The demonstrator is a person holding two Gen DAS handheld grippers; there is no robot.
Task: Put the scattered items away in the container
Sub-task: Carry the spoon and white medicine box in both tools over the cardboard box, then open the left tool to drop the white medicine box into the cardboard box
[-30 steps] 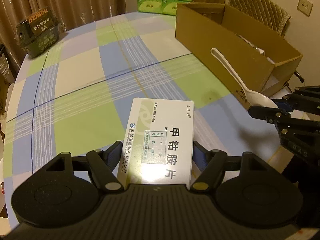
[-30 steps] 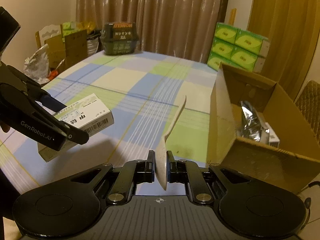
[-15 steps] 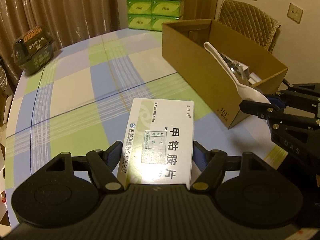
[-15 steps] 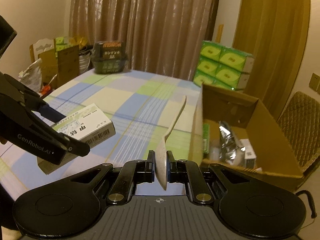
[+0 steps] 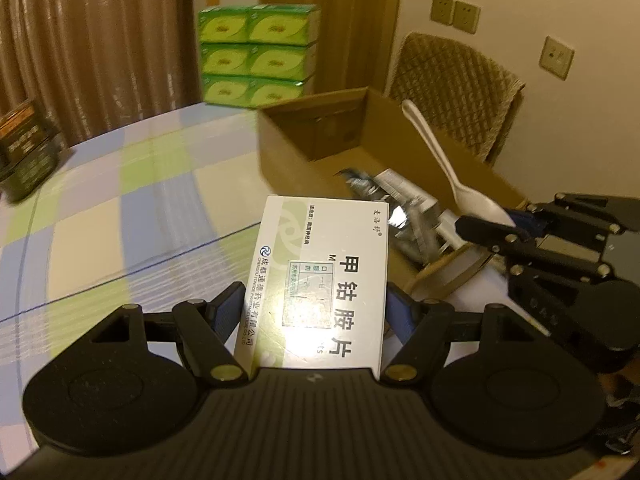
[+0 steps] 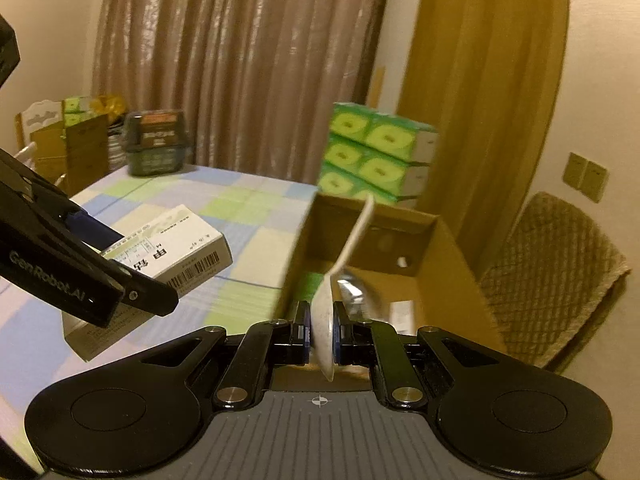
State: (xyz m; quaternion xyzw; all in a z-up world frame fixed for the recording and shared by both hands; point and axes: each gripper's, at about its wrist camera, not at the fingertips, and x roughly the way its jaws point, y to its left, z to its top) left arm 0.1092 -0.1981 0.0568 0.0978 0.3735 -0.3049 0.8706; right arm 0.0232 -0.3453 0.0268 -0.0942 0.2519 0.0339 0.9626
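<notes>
Currently the left hand-held gripper (image 5: pixel 316 312) is clamped on a white medicine box (image 5: pixel 320 280), holding it clear of the checked desk (image 5: pixel 100 232) at the near left corner of the open cardboard box (image 5: pixel 472 164). To its right, the right hand-held gripper (image 6: pixel 321 330) is closed narrowly on the bowl of a white plastic spoon (image 6: pixel 338 268), its handle pointing to the far side above the cardboard box interior. Foil packets (image 5: pixel 404 208) lie inside, and green tissue packs (image 5: pixel 256 52) are stacked beyond the far desk edge.

Both wrist cams sit close above the cardboard box (image 5: pixel 320 136) (image 6: pixel 440 248), left one facing it from its left — both catch it.
</notes>
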